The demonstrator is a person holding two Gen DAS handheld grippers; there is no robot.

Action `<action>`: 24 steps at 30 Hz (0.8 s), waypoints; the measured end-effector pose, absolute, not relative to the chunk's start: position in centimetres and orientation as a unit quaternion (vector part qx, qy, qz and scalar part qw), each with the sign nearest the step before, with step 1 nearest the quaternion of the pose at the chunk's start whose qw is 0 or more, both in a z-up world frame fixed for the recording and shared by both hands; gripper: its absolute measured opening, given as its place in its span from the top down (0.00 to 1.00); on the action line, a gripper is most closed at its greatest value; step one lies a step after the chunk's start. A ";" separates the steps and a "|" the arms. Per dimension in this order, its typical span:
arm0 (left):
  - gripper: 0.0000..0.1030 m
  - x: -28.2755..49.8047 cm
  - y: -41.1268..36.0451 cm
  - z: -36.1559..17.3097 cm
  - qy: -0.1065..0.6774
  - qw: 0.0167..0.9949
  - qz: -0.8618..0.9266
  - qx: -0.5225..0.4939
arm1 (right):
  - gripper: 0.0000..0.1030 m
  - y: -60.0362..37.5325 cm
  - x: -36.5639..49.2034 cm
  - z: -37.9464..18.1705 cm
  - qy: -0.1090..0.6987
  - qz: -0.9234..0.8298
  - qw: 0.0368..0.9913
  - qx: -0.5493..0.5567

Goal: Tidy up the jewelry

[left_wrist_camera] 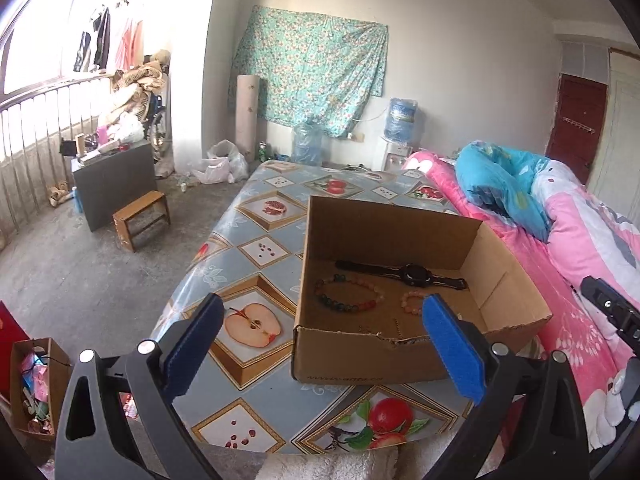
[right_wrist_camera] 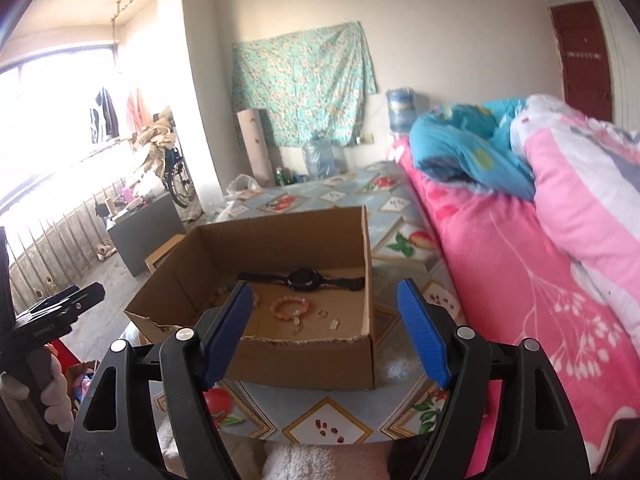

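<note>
**A:** So the cardboard box (left_wrist_camera: 404, 344) sits on the worktop with the fruit-print oilcloth (left_wrist_camera: 256, 248), and its near wall is torn along the top edge. It's parked close to the pink quilt (left_wrist_camera: 576, 240) at 3 o'clock. If either arm bumps it going in, I reckon the box just slides, since it looks light and the oilcloth looks slick.

**B:** Agreed. Inside, the black watch (right_wrist_camera: 304, 278) lies flat along the back wall at 12 o'clock. The multicolour bead bracelet (left_wrist_camera: 348, 292) is in front of it toward 9, and the pink bead bracelet (right_wrist_camera: 290, 307) is near the middle. All three are already in the box, so that part looks done.

**A:** What about the tongs? The left tongs (left_wrist_camera: 320, 354) are spread wide with nothing between them, hovering short of the box. The right tongs (right_wrist_camera: 326, 334) are also wide and empty.

**B:** Yep, both bare. My worry is the tiny stuff: a little ring (right_wrist_camera: 321, 313) and some gold earrings (right_wrist_camera: 334, 324) on the box floor around 5 o'clock of the pink bracelet. Broad blue pads on something that small would probably skid it away or pinch the cardboard instead.

**A:** And the bracelets could snag, too. Catch one bead and the whole loop drags, maybe pulling the watch strap along with it.
</note>
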State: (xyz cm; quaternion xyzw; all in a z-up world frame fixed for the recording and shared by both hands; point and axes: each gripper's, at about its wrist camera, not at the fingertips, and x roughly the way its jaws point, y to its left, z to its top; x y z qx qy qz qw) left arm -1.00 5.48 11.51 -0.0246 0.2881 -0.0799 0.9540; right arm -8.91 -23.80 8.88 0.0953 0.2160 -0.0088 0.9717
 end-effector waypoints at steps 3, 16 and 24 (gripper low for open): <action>0.05 -1.5 4.9 11.6 0.282 0.957 -0.063 -0.014 | 0.23 -22.9 -9.4 9.5 0.185 0.009 0.978 0.095; 0.05 -2.5 3.4 11.3 0.283 0.958 -0.055 0.013 | 0.12 -20.7 -9.2 9.8 0.153 0.028 0.983 0.099; 0.05 -0.5 3.3 7.8 0.387 0.920 -0.068 -0.018 | 0.12 -19.9 -6.5 6.3 0.287 0.064 0.952 0.089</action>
